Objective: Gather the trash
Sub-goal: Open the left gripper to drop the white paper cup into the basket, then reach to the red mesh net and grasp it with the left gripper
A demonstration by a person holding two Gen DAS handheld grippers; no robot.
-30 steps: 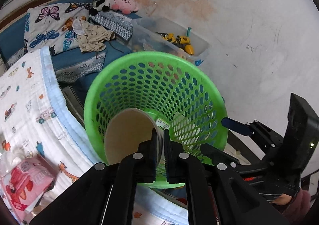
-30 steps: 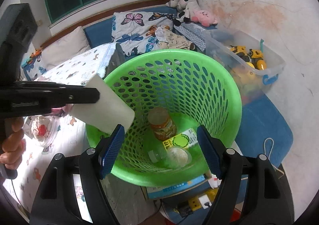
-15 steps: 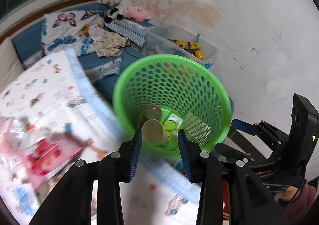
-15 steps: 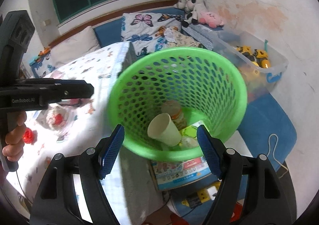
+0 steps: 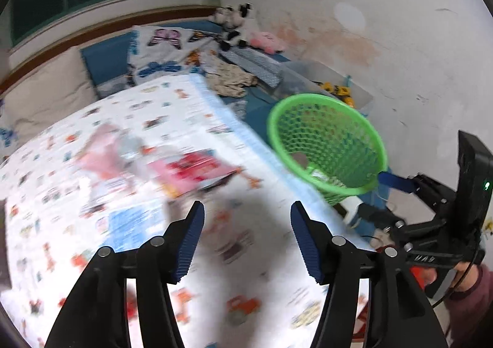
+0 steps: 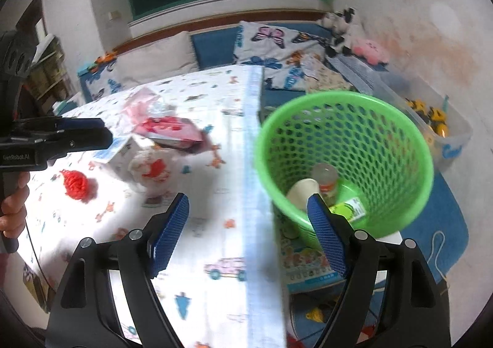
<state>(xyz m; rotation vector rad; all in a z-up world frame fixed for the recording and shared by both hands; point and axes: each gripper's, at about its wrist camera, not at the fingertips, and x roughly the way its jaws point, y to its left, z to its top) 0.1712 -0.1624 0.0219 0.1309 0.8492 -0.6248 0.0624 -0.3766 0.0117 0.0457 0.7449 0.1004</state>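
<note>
A table under a white printed cloth (image 6: 215, 243) fills the near and left part of both views, and a blue mat (image 6: 446, 224) covers the floor to its right. Just past the table's right edge stands the green basket (image 6: 397, 132), its holed wall rising above the cloth; in the left wrist view the same basket (image 5: 363, 132) sits far right of that gripper. Inside it, in the right wrist view, lie a paper cup (image 6: 302, 194) on its side, a small jar (image 6: 325, 178) touching it on the far side, and a green-and-yellow label (image 6: 349, 209) near the bottom. On the cloth to the left, a pink and red packet (image 6: 168, 130) lies far of a clear wrapper with red print (image 6: 151, 172), a white box (image 6: 123, 153) just beside that, and a red ball of yarn (image 6: 75, 184) further left. The left wrist view is badly smeared, so the packet (image 5: 191, 172) there is probably the same one. The left gripper (image 5: 246, 237) hangs over the cloth with its jaws wide apart and nothing between them, the trash lying beyond its tips. The right gripper (image 6: 248, 224) is likewise spread wide and holding nothing, straddling the table edge, its right finger overlapping the basket's near rim.
</note>
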